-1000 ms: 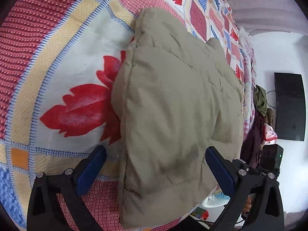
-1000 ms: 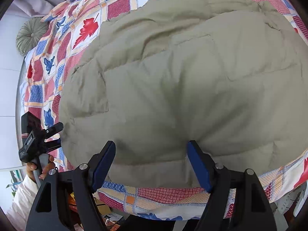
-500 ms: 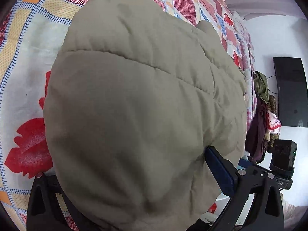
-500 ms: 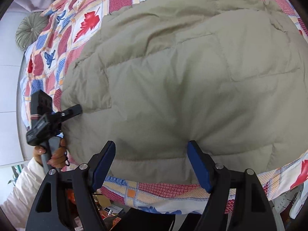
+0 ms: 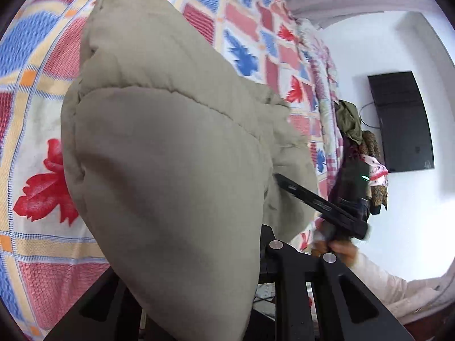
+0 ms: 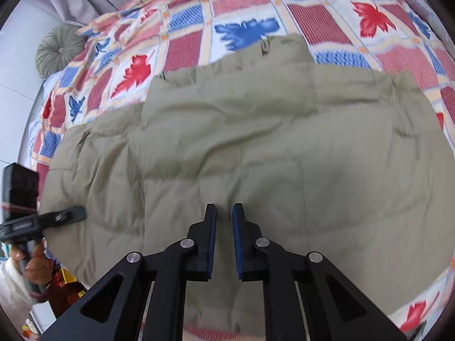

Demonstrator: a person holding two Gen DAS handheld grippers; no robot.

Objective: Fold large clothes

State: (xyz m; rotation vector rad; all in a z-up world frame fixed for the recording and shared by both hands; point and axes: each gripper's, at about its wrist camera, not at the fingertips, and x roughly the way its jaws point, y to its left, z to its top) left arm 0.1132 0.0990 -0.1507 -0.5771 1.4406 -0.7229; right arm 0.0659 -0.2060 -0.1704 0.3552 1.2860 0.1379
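Lying spread on the patterned bedspread, khaki padded jacket, near hem at the bed's edge, right gripper jaws nearly closed over its fabric, left gripper buried under lifted jacket corner, jaw state untellable, bare quilt beyond collar.

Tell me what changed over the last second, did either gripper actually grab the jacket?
Both closed. The right gripper, wide open a second ago, now pinches the beige jacket near its closest hem. The left gripper moved in from the bedspread side, and a lifted fold of jacket now covers its fingers, so it seems to be gripping. The jacket's body remains flat on the patterned bedspread.
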